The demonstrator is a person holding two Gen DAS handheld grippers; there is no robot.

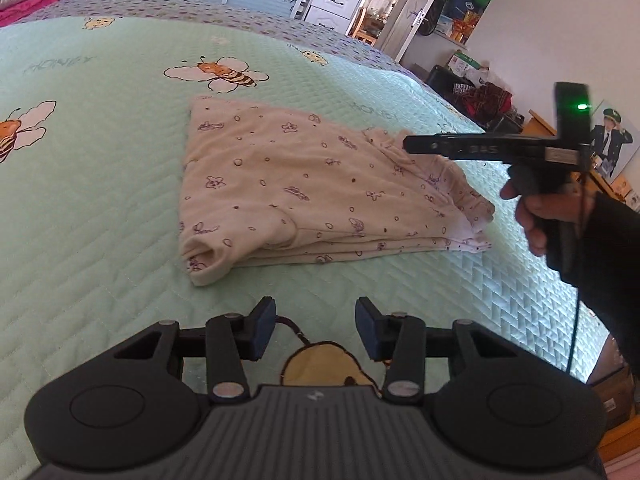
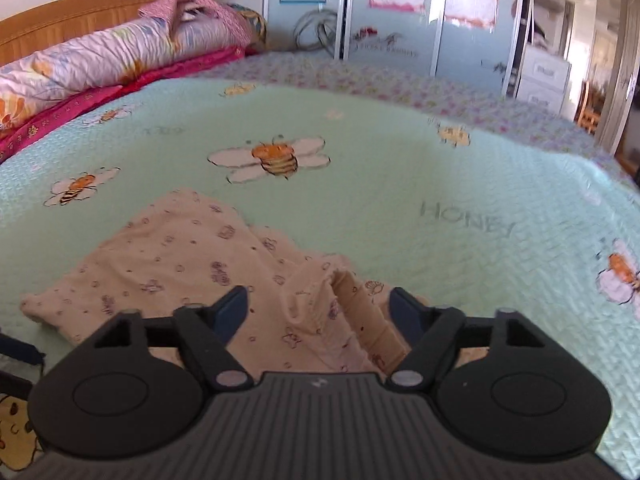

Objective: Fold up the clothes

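A cream garment (image 1: 312,192) with small purple prints lies folded into a flat bundle on the bed. My left gripper (image 1: 316,320) hovers just short of its near edge, open, with only the bedspread between its fingers. My right gripper (image 1: 412,145), held by a hand (image 1: 528,216) in a dark sleeve, hangs edge-on over the garment's ruffled right end. In the right wrist view the garment (image 2: 180,256) spreads to the left, and a raised ruffled fold of it shows between the fingers of the right gripper (image 2: 318,304). Those fingers stand wide apart, and neither pad presses on the cloth.
The mint green bedspread (image 1: 100,220) with bee prints covers the whole bed. Rolled quilts (image 2: 100,60) lie against the wooden headboard. Wardrobe doors (image 2: 400,20) and white drawers (image 1: 336,0) stand past the far side. Bags and boxes (image 1: 480,96) crowd the floor beyond the bed's right edge.
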